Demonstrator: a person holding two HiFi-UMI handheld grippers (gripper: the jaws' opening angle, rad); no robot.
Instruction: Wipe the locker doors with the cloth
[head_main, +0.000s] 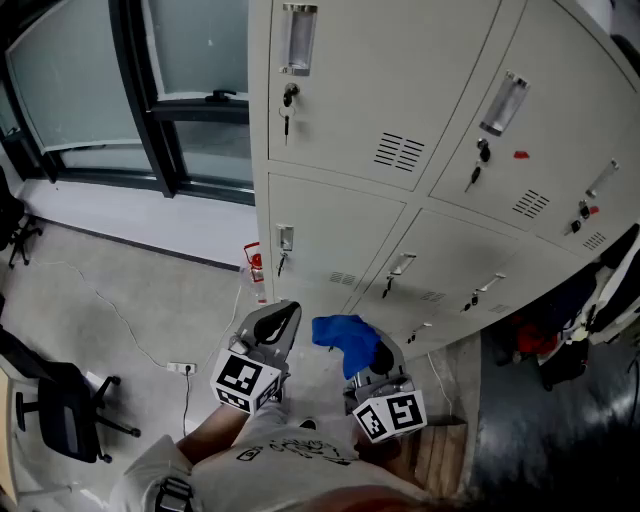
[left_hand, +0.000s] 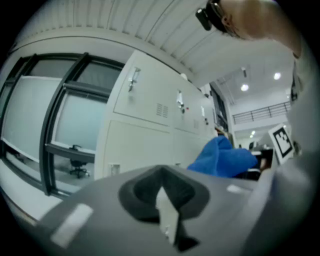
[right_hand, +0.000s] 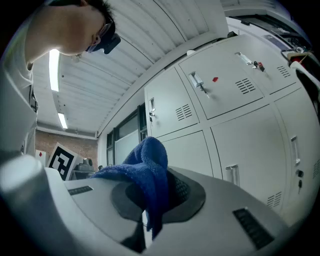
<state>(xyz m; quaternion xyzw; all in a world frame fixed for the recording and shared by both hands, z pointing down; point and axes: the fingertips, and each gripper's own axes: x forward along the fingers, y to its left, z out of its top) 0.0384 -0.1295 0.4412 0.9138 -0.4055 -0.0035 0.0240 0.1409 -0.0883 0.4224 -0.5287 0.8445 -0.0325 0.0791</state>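
The fingers of the right gripper (right_hand: 149, 202) (head_main: 366, 362) are clamped on a blue cloth (right_hand: 148, 165) (head_main: 346, 340). The cloth bunches up above them and spills a fold down between the dark pads. The fingers of the left gripper (left_hand: 167, 212) (head_main: 279, 315) are pressed together with nothing between them. The person holds both tools side by side, low in front of the bank of pale grey lockers (head_main: 450, 90), the left one nearer its left end. The cloth hangs before the lower row of locker doors (head_main: 335, 235) and is clear of them.

Each locker door carries a louvred vent and a handle, and a key (head_main: 288, 100) hangs in the lock of the upper door at the bank's left end. A small red and white object (head_main: 253, 265), too small to make out, sits at the foot of that end.

To the left of the lockers a dark-framed window (head_main: 150, 60) with frosted panes runs along the wall. On the grey floor (head_main: 130, 290) in front of the lockers a thin cable (head_main: 125, 325) trails toward a socket block (head_main: 181, 368). A black office chair (head_main: 60, 410) stands further out from the lockers, beyond the socket.
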